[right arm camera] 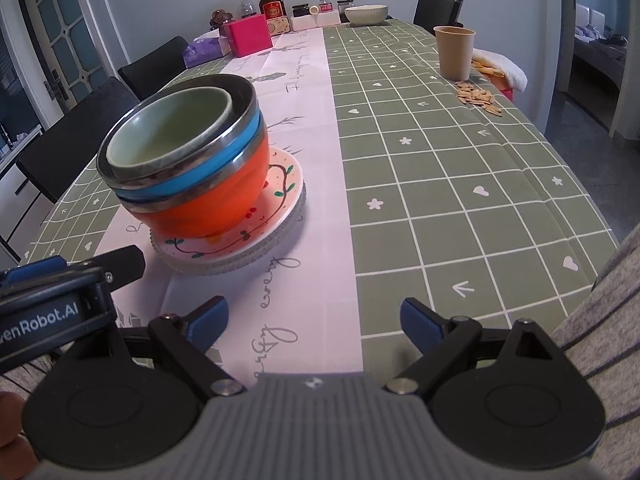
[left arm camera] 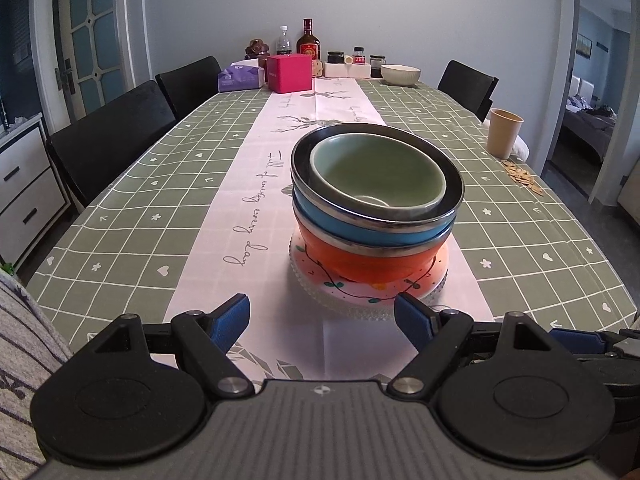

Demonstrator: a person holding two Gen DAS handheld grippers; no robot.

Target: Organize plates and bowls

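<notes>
A stack stands on the pink table runner: a green bowl [left arm camera: 378, 174] nested in a blue steel-rimmed bowl [left arm camera: 360, 222], on an orange bowl [left arm camera: 360, 264], on a painted white plate [left arm camera: 360, 294] over a clear glass plate [left arm camera: 360, 312]. The stack also shows in the right wrist view, with the green bowl [right arm camera: 172, 128], orange bowl [right arm camera: 216, 200] and painted plate [right arm camera: 260, 224]. My left gripper [left arm camera: 322, 320] is open and empty just in front of the stack. My right gripper [right arm camera: 314, 324] is open and empty, to the right of the stack. The left gripper's body [right arm camera: 60, 300] shows at its left.
A tan cup [right arm camera: 454, 52] and scattered seeds [right arm camera: 478, 98] sit near the right table edge. A white bowl [left arm camera: 400, 74], pink box [left arm camera: 290, 72], tissue pack, bottles and jars line the far end. Black chairs [left arm camera: 108, 136] stand along the left side and at the far right.
</notes>
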